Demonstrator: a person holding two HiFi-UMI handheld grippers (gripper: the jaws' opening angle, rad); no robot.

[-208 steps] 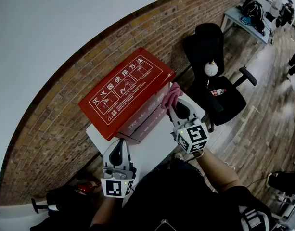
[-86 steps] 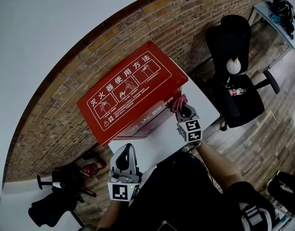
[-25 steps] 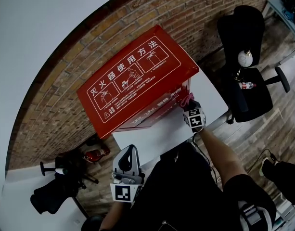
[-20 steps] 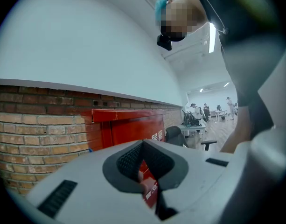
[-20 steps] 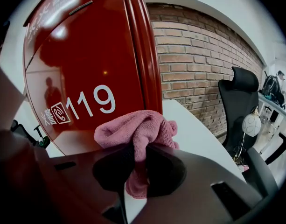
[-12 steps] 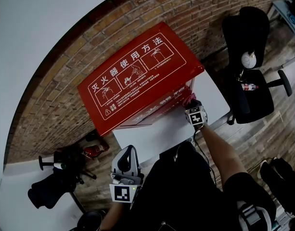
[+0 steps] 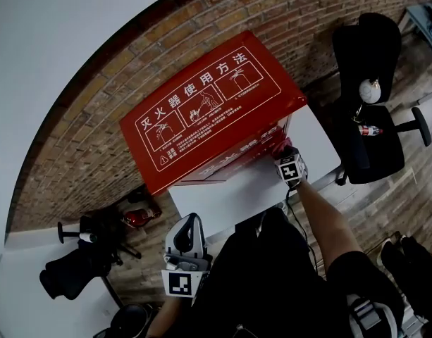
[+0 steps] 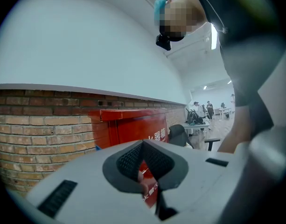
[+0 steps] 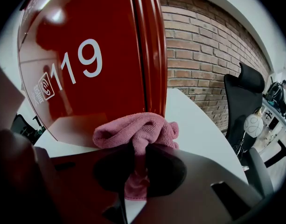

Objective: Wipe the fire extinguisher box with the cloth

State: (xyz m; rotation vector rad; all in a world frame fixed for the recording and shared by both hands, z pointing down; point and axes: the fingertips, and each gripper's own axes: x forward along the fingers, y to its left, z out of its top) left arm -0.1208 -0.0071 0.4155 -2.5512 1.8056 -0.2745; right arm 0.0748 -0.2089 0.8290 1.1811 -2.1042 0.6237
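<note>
My right gripper (image 7: pixel 285 152) is clamped on the pink cloth (image 9: pixel 137 129), a bunched fold of it pinched between the jaws and the rest puffed out ahead, low against the red front face of the fire extinguisher box (image 7: pixel 216 111) near its right-hand corner, where the big white 119 is printed. The box stands on the white table (image 7: pixel 223 199), its back to the brick wall (image 7: pixel 82 153). For a good wipe I reckon I should press the loose wad flat to the panel, not just the tip, and draw it in long overlapping passes along the face, holding the grip firm so the cloth does not slip out, and keeping the hard jaws off the paint. The lid juts out over the front, so I judge the strip under that lip will need a lower angle. My left gripper (image 7: pixel 187 225) hangs down by my body, well apart from the box, jaws together with nothing in them; it could steady the box if it slides. A black office chair (image 7: pixel 374 83) with a bottle (image 7: pixel 371 129) on its seat stands to the right, clear of my arm, and dark gear (image 7: pixel 75 273) lies on the floor to the left
</note>
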